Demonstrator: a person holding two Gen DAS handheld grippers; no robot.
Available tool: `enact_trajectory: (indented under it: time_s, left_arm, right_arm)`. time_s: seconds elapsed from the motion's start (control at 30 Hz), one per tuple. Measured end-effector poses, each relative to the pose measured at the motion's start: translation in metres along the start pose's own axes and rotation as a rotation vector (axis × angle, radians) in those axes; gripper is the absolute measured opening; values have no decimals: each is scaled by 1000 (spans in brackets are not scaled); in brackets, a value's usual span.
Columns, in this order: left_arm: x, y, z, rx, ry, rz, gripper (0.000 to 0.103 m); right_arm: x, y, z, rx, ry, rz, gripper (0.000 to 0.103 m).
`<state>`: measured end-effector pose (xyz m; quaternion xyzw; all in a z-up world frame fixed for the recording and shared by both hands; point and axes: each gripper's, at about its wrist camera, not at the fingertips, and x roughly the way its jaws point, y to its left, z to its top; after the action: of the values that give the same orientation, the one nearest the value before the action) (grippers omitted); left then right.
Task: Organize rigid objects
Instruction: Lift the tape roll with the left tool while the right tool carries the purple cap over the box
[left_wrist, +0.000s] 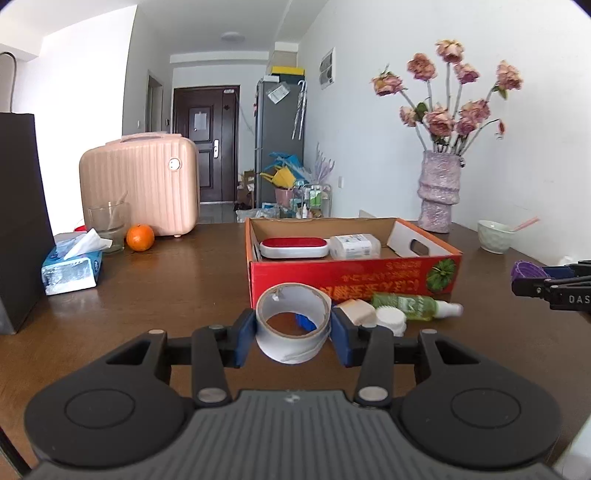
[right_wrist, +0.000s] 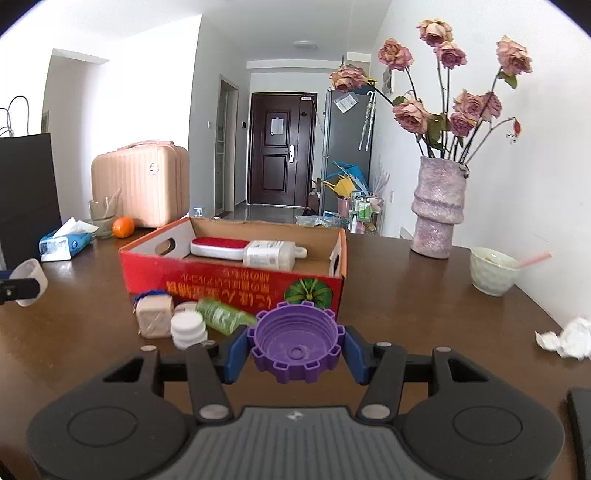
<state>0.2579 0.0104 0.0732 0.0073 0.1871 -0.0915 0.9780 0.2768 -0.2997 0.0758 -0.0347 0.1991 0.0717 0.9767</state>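
Left gripper (left_wrist: 293, 334): closed on a tape roll (left_wrist: 293, 322), held clear of the tabletop (left_wrist: 177, 291); blue pads pressed to both sides.
Tape roll: white-grey, wide band, open core seen end-on, a loose tab at the top rim.
Right gripper (right_wrist: 295, 347): clamped on a purple cap (right_wrist: 295, 341), held above the tabletop.
Purple cap: round, notched like a gear, ribbed inside, hollow side turned up.
Box (left_wrist: 351, 275): red cardboard, open top, set toward the far middle of the tabletop; a red-and-white brush (left_wrist: 294, 247) and a white bottle (left_wrist: 354, 246) are seen lying inside.
Front of box: a green spray bottle (left_wrist: 413, 305), a white jar (left_wrist: 390, 320) and a beige block (left_wrist: 357, 312) are grouped on the tabletop against the box's near wall.
Far left edge: tissue pack (left_wrist: 72, 267), orange (left_wrist: 140, 237), glass (left_wrist: 108, 225).
Far right corner: vase (left_wrist: 439, 192), bowl (left_wrist: 495, 236).
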Motion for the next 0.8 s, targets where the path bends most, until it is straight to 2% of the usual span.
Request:
enact_trajectory:
  time_s: [0.13, 0.2, 0.33, 0.43, 0.53, 0.63, 0.7, 0.8]
  left_arm:
    - [36, 6, 24, 3, -11, -12, 44]
    - [59, 11, 40, -28, -10, -34, 44]
    - [120, 18, 72, -76, 54, -78, 45]
    - [164, 14, 90, -53, 83, -95, 45]
    - [211, 11, 101, -25, 146, -97, 45]
    - [257, 13, 104, -13, 240, -52, 46]
    - [276, 17, 101, -40, 260, -28, 49]
    - [286, 27, 100, -63, 241, -38, 61]
  right_arm:
    - [33, -4, 21, 11, -3, 39, 53]
    - [54, -9, 35, 20, -4, 59, 53]
    - [109, -26, 69, 78, 9, 126, 53]
    - [165, -40, 89, 123, 76, 122, 53]
    - [227, -50, 109, 134, 192, 81, 54]
    - [268, -43, 126, 40, 236, 11, 54]
    - [288, -39, 130, 26, 266, 25, 54]
    - [309, -36, 131, 10, 259, 26, 66]
